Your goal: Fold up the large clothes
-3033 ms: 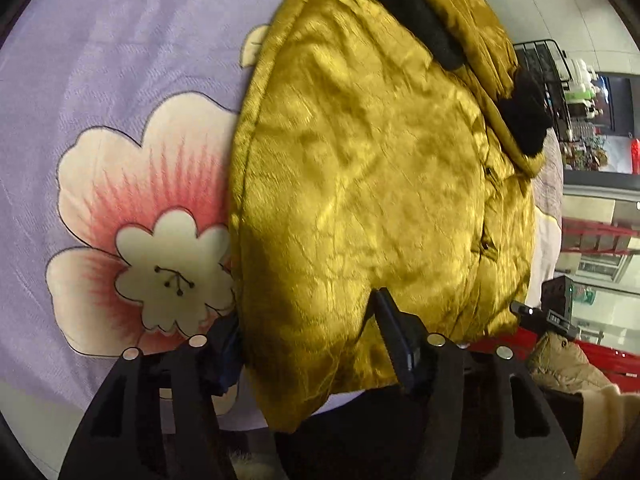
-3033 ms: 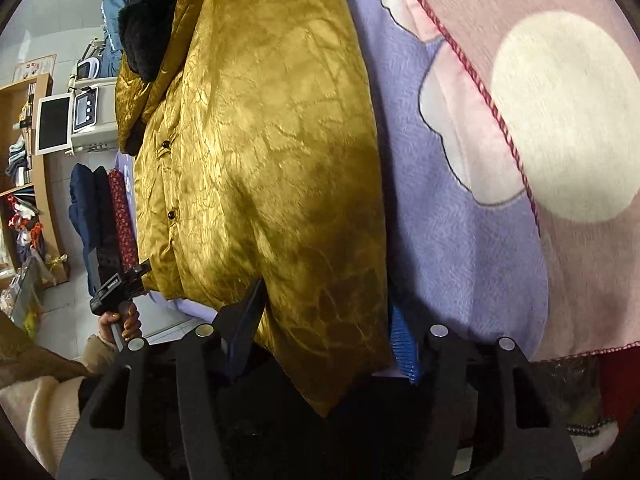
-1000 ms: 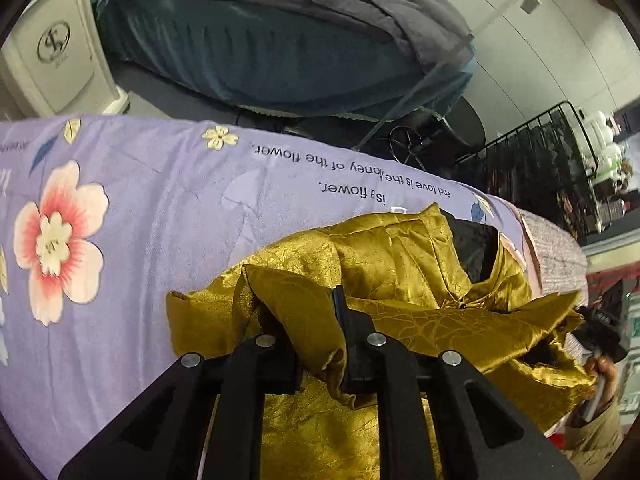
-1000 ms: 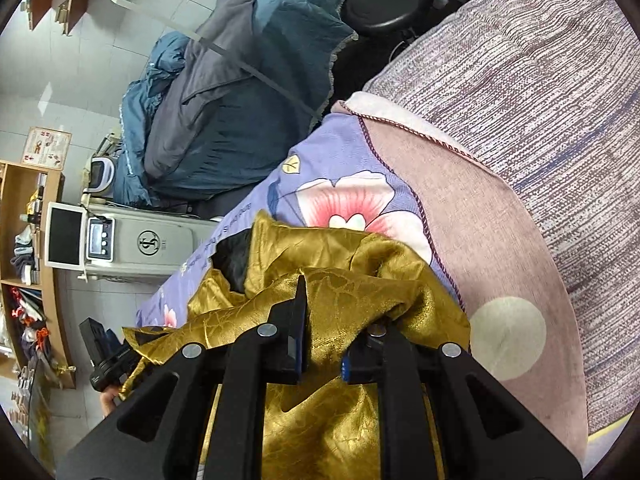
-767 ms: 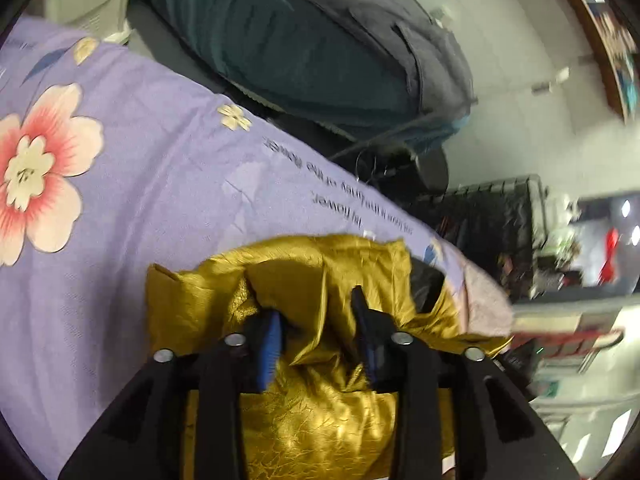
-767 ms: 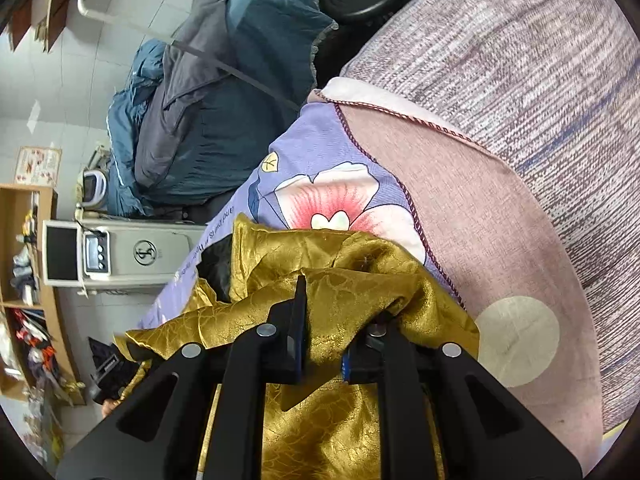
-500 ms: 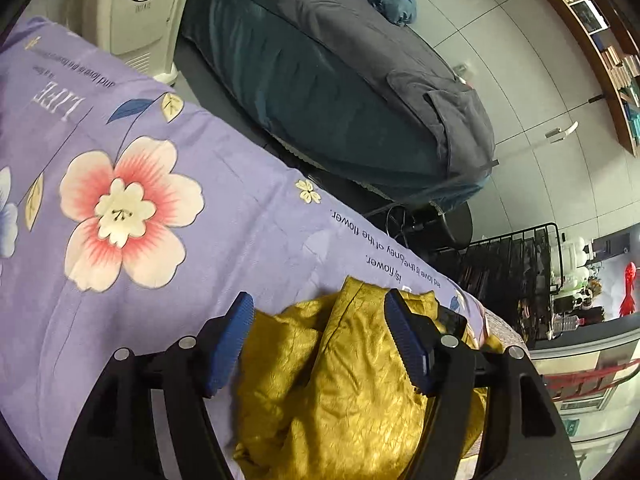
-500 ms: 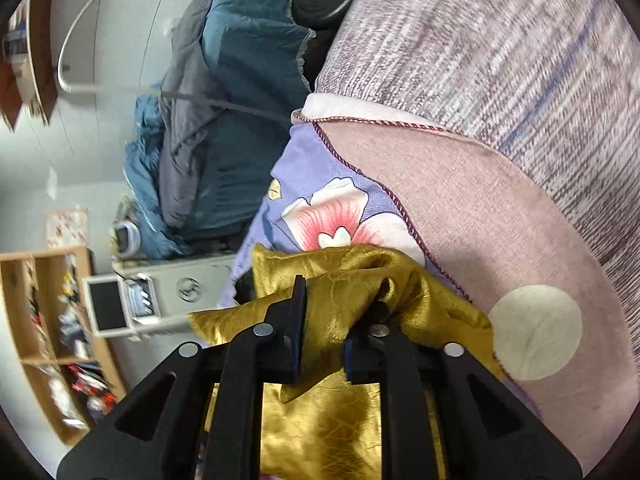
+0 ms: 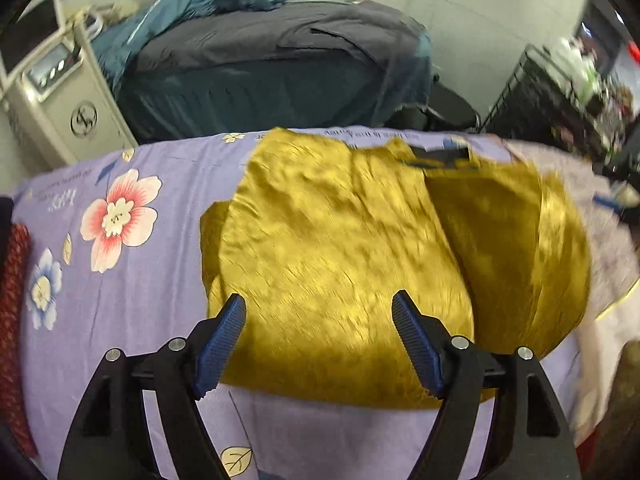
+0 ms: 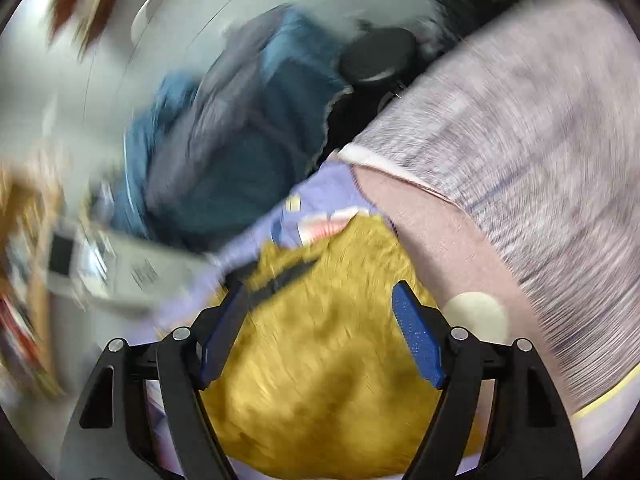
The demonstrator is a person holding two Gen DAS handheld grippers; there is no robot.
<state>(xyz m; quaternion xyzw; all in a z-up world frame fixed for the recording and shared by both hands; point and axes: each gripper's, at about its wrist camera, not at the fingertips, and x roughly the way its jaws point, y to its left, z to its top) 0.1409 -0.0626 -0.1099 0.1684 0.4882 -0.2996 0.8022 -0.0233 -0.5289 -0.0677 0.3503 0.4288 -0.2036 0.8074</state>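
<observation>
Lying under both tongs: lilac floral sheet (image 9: 120, 320), spread as folding surface. Sprawled ahead of left gripper (image 9: 320, 330) and below its tips, gold jacket (image 9: 340, 248) w/ hem doubled up toward collar, flat on sheet — prob. dropped there so fold settles. Backing away w/ jaws wide, just opened, nothing pinched, cloth merely seen between the blue pads (image 9: 218, 344). Same for right gripper (image 10: 320, 334): jaws spread, just opened, released, jacket beneath, not gripped; view badly smeared. Beyond jacket, far side: dark blue bedding heap (image 9: 260, 68), white machine (image 9: 52, 92) far left, wire rack (image 9: 536, 96) far right, grey-pink blanket (image 10: 540, 160) right of right tips. No obstruction over jacket. Right flap sits uneven — likely needs tidying next.
</observation>
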